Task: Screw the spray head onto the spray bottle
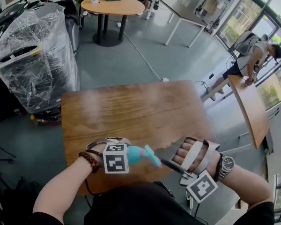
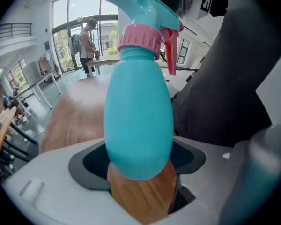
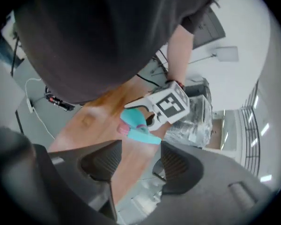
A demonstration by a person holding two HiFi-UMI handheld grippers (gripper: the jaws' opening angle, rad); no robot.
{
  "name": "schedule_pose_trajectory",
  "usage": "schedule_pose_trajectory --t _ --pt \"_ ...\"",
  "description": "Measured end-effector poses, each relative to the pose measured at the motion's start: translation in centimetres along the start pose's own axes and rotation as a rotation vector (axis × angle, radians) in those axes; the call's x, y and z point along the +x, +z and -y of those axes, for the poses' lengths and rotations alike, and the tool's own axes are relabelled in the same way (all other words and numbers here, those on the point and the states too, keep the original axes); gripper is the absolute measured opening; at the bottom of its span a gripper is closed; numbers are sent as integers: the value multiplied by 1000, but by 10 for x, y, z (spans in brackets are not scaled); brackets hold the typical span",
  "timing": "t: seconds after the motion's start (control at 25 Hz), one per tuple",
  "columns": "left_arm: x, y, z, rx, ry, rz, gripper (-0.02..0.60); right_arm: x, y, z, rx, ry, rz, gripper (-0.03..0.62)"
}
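Teal spray bottle (image 2: 138, 121) sits clamped in left tool (image 2: 140, 162).

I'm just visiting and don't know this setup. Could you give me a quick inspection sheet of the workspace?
Surface: wooden table, nothing resting on it.
Job's things: teal spray bottle held over the table; spray head sits on its neck at the pink collar.
Clutter: nothing seen.
Tools: left tool shut on the bottle's body; right tool open, empty.
Cables: one white cable across the floor beyond the table.
Surroundings: plastic-wrapped equipment at left, round table behind, person at a side table.
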State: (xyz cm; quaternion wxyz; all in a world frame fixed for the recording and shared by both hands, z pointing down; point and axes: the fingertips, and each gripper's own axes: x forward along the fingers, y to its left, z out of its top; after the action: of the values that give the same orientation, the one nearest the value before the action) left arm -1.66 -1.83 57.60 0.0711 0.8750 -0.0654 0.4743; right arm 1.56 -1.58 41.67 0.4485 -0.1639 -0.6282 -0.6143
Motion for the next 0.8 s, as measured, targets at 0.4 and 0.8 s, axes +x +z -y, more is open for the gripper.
schedule_pose_trajectory --t 0.4,0.8 --pt "8 5 31 134 -107 -73 407 23 40 -30 -244 45 131 233" --pt "9 12 26 163 -31 -62 403 27 36 -36 -125 46 144 121"
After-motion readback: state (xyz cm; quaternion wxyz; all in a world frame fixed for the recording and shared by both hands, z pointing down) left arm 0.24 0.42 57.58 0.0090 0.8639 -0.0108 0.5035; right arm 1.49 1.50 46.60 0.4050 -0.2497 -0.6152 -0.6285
